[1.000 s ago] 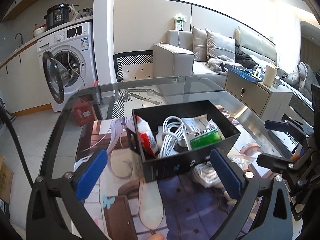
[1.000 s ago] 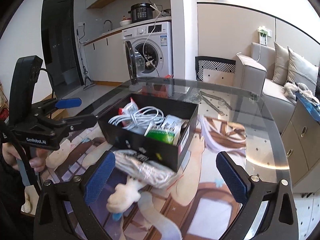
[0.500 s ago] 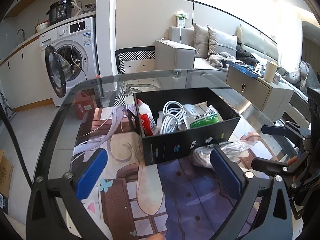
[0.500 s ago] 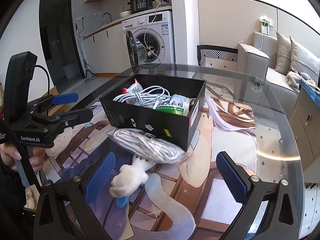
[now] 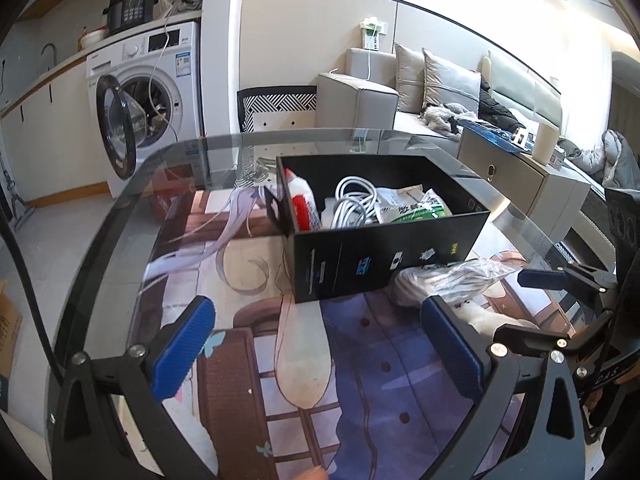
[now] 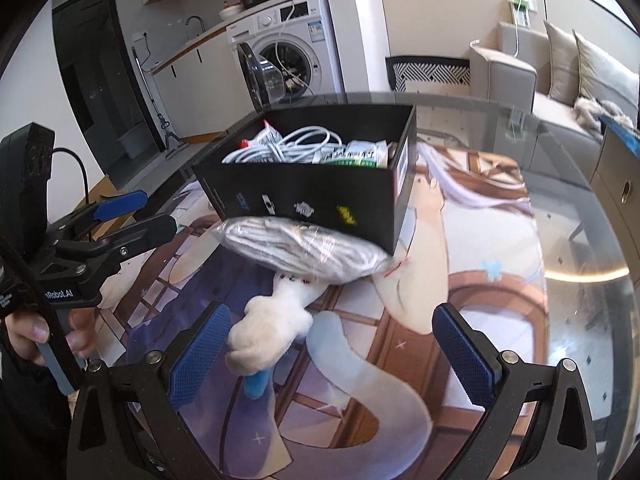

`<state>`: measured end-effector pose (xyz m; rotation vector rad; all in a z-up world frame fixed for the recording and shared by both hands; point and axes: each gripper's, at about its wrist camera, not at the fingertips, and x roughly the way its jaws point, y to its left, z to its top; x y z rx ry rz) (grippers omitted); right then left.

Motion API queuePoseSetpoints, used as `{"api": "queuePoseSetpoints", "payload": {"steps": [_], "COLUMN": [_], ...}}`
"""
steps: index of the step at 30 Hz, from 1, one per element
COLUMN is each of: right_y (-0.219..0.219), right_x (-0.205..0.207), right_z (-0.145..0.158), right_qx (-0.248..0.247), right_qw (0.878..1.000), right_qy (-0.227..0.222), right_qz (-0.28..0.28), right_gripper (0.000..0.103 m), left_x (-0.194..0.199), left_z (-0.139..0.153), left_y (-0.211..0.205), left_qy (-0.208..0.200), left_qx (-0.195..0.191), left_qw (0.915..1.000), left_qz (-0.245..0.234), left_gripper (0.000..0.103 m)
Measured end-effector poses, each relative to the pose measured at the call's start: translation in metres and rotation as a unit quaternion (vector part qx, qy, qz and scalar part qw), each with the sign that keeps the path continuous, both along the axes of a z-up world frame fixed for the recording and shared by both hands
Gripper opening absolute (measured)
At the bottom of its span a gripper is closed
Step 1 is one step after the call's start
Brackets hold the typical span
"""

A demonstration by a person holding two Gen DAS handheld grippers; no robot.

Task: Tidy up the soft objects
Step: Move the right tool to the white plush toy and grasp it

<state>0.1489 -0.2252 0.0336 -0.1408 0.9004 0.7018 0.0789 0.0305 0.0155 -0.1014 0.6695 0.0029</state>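
Observation:
A black open box (image 5: 384,256) (image 6: 312,196) stands on the printed mat and holds a white coiled cable (image 5: 354,200) (image 6: 288,144), a green-and-white packet (image 5: 416,208) (image 6: 356,156) and a red-and-white packet (image 5: 300,204). Against the box's near wall lies a clear bag of grey-white rope (image 6: 304,248) (image 5: 444,280). A white plush toy (image 6: 268,332) (image 5: 492,316) lies in front of it. My right gripper (image 6: 332,356) is open, its left pad beside the plush. My left gripper (image 5: 320,344) is open over bare mat.
The glass table (image 5: 132,208) has a curved edge on the left and far side. A washing machine (image 5: 148,92) with its door open stands beyond, a sofa (image 5: 420,88) and a low cabinet (image 5: 516,180) to the right. A hand (image 6: 36,336) holds the left gripper.
Both grippers have dropped lower and drawn back from the box. The plush toy and the rope bag now sit closer between the right gripper's fingers. Both stay open.

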Motion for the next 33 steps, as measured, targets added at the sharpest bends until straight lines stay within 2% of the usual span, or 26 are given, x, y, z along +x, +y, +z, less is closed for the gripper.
{"api": "queuePoseSetpoints", "payload": {"steps": [5,11,18,26,30,33], "right_y": [0.011,0.024,0.031,0.021,0.021,0.024], "right_x": [0.002,0.002,0.009,0.010,0.009,0.004], "right_z": [-0.009,-0.015,-0.024,-0.024,-0.025,-0.024], "right_qx": [-0.012,-0.031,-0.067,-0.064,-0.056,-0.056], "right_qw": [1.000,0.999,0.998,0.998,0.998,0.998], "right_qy": [0.014,0.003,-0.005,-0.006,-0.006,-0.009], "right_qz": [-0.002,-0.008,-0.020,-0.020,-0.017,-0.010], "right_gripper": [0.102,0.102,0.102,0.101,0.095,0.086], "left_x": [0.001,0.002,0.001,0.002,0.001,0.001], "left_z": [-0.011,-0.019,-0.025,-0.026,-0.027,-0.027], "left_y": [0.002,0.002,0.008,0.008,0.008,0.008], "left_qy": [0.009,0.016,0.022,0.022,0.021,0.020], "left_qx": [-0.004,-0.004,-0.022,-0.028,-0.028,-0.028], "left_qw": [0.9999,0.9999,0.9995,0.9993,0.9993,0.9993], "left_qz": [0.000,-0.004,-0.006,-0.012,-0.015,-0.016], "left_gripper": [0.103,0.103,0.103,0.103,0.103,0.103]}}
